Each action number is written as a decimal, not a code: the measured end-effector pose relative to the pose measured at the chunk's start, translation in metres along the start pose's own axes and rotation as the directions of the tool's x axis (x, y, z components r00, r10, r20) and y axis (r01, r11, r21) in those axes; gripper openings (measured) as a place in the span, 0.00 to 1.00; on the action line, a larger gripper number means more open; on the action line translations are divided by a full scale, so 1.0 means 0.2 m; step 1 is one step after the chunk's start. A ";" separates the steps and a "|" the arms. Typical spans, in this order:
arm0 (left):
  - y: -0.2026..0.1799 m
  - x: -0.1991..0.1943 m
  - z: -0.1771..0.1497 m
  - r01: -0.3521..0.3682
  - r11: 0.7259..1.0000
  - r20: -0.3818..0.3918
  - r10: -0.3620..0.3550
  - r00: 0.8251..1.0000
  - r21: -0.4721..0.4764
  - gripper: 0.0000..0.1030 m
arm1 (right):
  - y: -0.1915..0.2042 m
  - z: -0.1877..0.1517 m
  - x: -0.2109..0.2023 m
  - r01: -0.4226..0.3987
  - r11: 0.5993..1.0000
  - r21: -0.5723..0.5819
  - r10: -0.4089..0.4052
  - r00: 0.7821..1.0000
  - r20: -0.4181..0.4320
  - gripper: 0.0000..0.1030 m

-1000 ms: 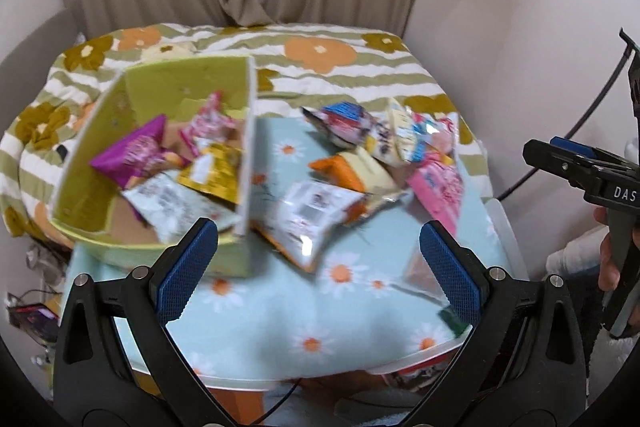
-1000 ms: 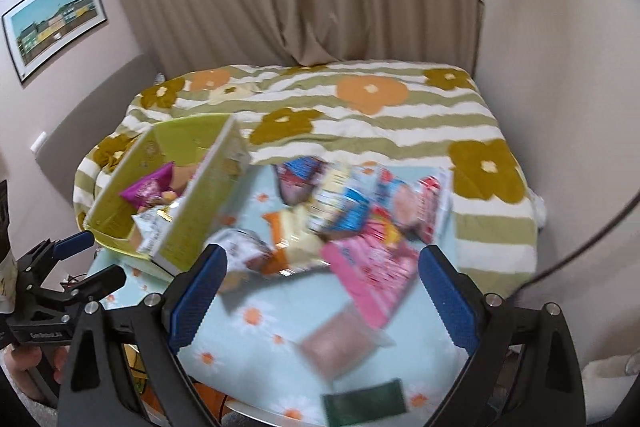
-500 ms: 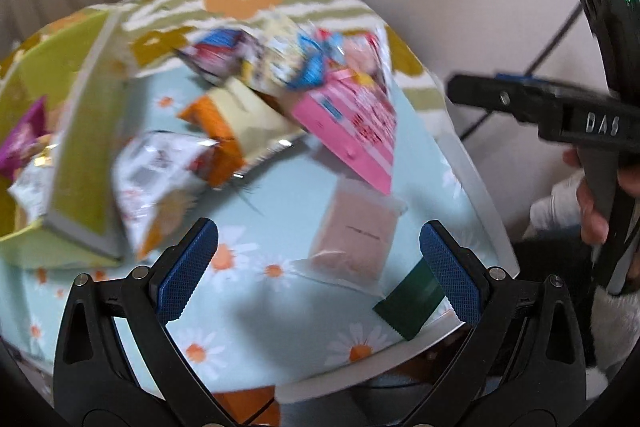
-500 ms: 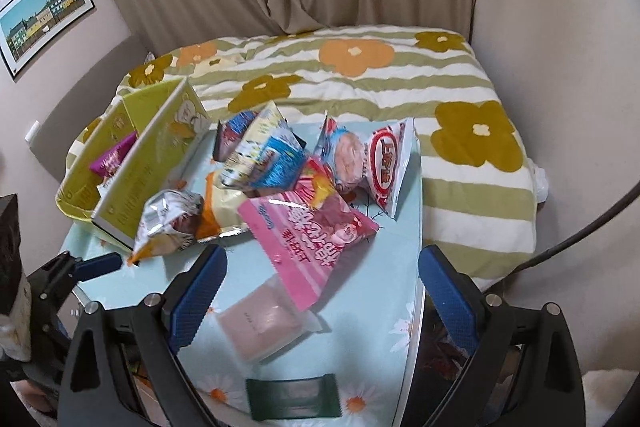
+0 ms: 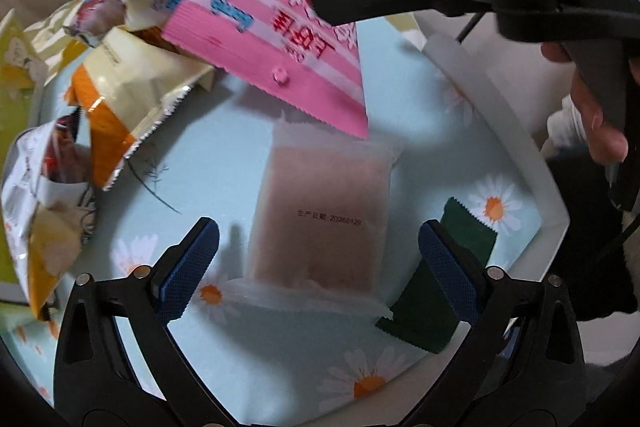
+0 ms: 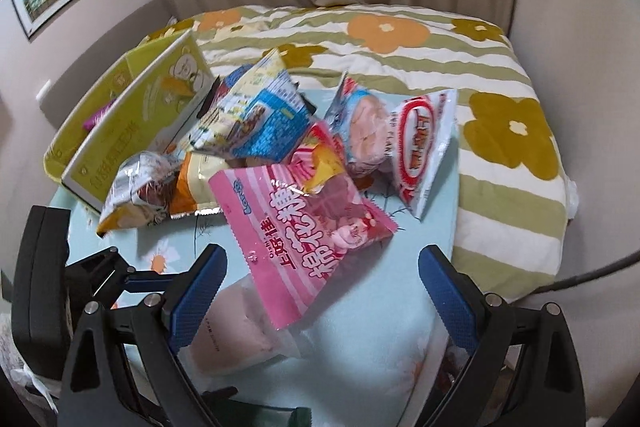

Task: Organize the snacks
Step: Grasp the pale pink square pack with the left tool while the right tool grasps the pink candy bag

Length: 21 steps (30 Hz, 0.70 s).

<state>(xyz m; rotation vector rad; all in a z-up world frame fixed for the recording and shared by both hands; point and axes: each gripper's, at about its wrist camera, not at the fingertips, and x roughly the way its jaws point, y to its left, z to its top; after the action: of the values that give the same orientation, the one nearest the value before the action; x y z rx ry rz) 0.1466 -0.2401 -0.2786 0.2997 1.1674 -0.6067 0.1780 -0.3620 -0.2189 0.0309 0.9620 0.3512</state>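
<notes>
A pale pink translucent packet [image 5: 320, 215] lies flat on the daisy tablecloth. My left gripper [image 5: 320, 267] points down over it with a finger on each side; the jaws are closing and the pads stand clear of it. A dark green packet [image 5: 436, 287] lies just right of it. My right gripper [image 6: 322, 295] hangs open above the lower corner of a pink striped bag [image 6: 304, 239], holding nothing. Behind the bag is a heap of several snack bags [image 6: 256, 119]. A yellow-green box [image 6: 132, 115] with snacks inside stands at the left.
The table's white rim [image 5: 520, 155] runs close by on the right. A bed with a striped flower blanket [image 6: 400, 59] lies behind the table, with curtains beyond it. A black cable [image 6: 592, 275] hangs at the right. A hand [image 5: 596, 123] holds the right gripper's handle.
My left gripper has dropped and swung right from over the box to straddle the pale pink packet, its jaws slightly narrower. The right gripper has sunk toward the pink striped bag.
</notes>
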 end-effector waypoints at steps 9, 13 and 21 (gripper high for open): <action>0.02 0.06 0.00 0.012 1.000 -0.026 -0.012 1.000 0.022 0.60 | 0.03 0.03 0.11 0.016 0.996 -0.092 -0.019 0.999 -0.040 0.93; 0.08 0.04 0.01 0.021 1.000 -0.029 -0.021 0.999 -0.003 0.60 | 0.06 0.05 0.14 0.022 0.990 -0.137 -0.029 0.998 -0.048 0.93; 0.24 0.01 -0.01 -0.016 0.997 -0.038 0.013 0.999 -0.074 0.60 | 0.11 0.10 0.25 0.036 0.979 -0.200 -0.051 0.996 -0.071 0.93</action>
<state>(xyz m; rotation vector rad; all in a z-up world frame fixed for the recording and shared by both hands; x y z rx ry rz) 0.1737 -0.2009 -0.2850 0.2571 1.2204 -0.5459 0.2142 -0.3229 -0.2441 -0.1867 0.9976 0.4088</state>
